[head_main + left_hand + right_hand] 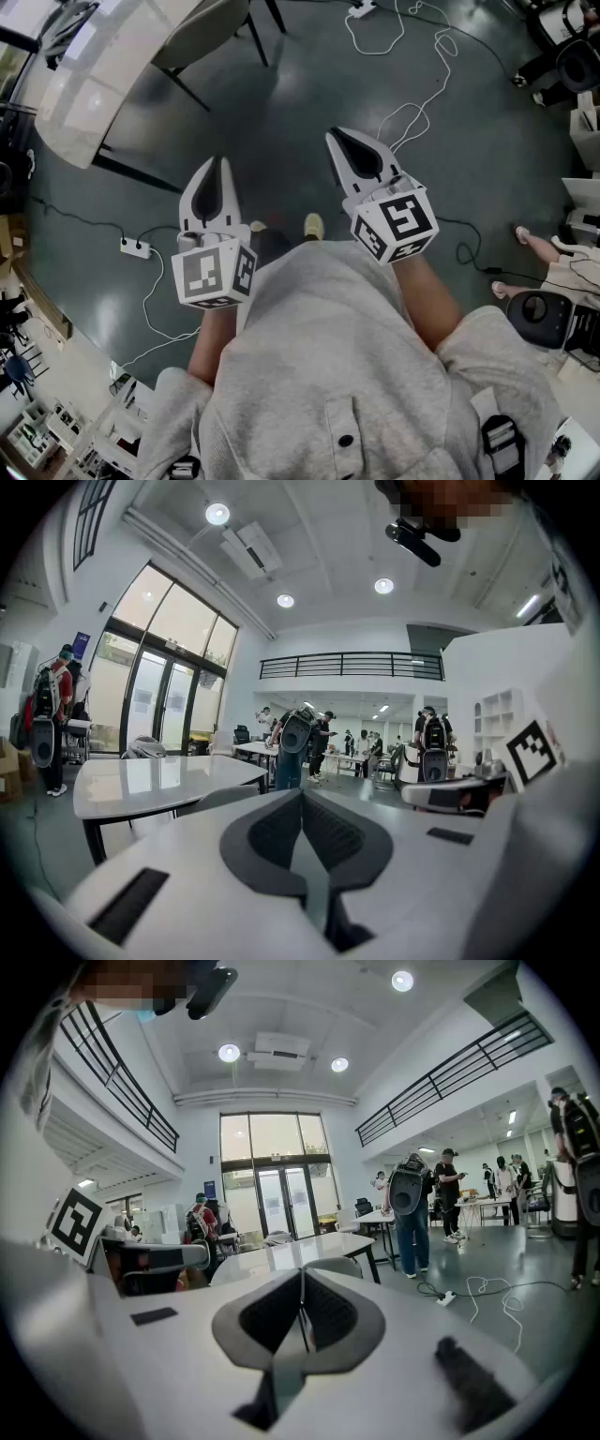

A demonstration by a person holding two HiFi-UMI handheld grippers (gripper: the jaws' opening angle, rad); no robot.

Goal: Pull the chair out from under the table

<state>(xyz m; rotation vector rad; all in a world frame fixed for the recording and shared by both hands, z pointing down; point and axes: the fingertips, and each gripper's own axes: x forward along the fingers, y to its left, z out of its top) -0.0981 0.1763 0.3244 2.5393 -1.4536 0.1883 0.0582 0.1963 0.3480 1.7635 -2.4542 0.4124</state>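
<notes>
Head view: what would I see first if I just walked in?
Two white claws stick out in the middle over the dark floor: the left claw and the right claw, both shut and empty. At the top left is a shiny white table with a grey chair pushed up to it.

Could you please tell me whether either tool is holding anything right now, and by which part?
Nothing is held: the left tool and the right tool are both shut and empty, well short of the chair.
</notes>
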